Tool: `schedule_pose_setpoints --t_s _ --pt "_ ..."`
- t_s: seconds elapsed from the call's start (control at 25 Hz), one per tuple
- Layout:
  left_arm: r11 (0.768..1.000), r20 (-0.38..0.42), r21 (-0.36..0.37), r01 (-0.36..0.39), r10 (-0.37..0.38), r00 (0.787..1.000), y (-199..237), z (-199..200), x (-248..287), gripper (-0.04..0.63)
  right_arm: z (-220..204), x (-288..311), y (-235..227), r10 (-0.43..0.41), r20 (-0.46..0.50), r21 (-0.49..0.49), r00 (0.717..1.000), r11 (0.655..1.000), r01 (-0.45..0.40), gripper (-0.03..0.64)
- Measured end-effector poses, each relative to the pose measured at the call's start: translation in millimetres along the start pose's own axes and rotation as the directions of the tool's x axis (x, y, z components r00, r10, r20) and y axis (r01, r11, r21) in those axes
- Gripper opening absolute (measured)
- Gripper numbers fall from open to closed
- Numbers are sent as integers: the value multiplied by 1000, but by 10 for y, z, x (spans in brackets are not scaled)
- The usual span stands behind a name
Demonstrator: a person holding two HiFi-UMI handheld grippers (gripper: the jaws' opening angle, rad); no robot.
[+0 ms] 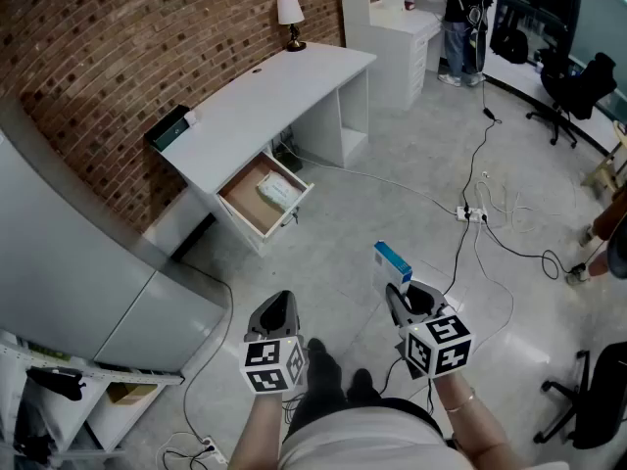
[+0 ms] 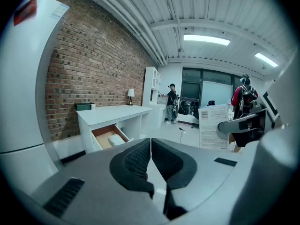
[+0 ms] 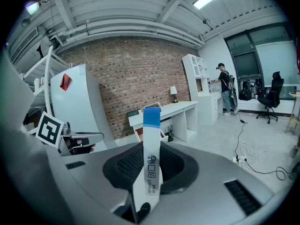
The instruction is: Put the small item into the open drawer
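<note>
A small flat white box with a blue end (image 3: 151, 153) stands upright between the jaws of my right gripper (image 3: 151, 165), which is shut on it; the same box (image 1: 392, 258) sticks out ahead of the right gripper (image 1: 404, 297) in the head view. My left gripper (image 1: 279, 313) is shut with nothing between its black pads (image 2: 136, 159). The open drawer (image 1: 263, 195) hangs out of the white desk (image 1: 265, 94) across the floor, a pale packet (image 1: 277, 193) lying inside it. Both grippers are well short of the drawer (image 2: 108, 137).
A brick wall (image 1: 118, 47) backs the desk, with a small lamp (image 1: 291, 18) and a dark green box (image 1: 168, 127) on top. Cables and a power strip (image 1: 472, 213) lie on the floor at right. A grey cabinet (image 1: 69, 262) stands left. A person (image 1: 458, 23) stands far off.
</note>
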State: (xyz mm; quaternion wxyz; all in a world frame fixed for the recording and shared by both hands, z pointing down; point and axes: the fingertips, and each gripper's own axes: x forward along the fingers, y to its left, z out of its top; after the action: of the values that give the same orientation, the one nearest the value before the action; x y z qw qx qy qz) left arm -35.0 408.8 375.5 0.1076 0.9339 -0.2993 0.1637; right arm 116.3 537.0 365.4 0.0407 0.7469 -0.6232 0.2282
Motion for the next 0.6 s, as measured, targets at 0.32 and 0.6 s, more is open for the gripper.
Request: schedule_pose_setpoints --t_s 0.32,0.6 --pt "1000 0 2 -5 5 1000 -30 -21 8 26 -47 20 -24 8 -10 0 1000 1000 -8 82" --pt "1000 -4 6 -21 21 1000 -53 -10 33 26 -23 35 -30 55 -2 10 998 998 -55 86"
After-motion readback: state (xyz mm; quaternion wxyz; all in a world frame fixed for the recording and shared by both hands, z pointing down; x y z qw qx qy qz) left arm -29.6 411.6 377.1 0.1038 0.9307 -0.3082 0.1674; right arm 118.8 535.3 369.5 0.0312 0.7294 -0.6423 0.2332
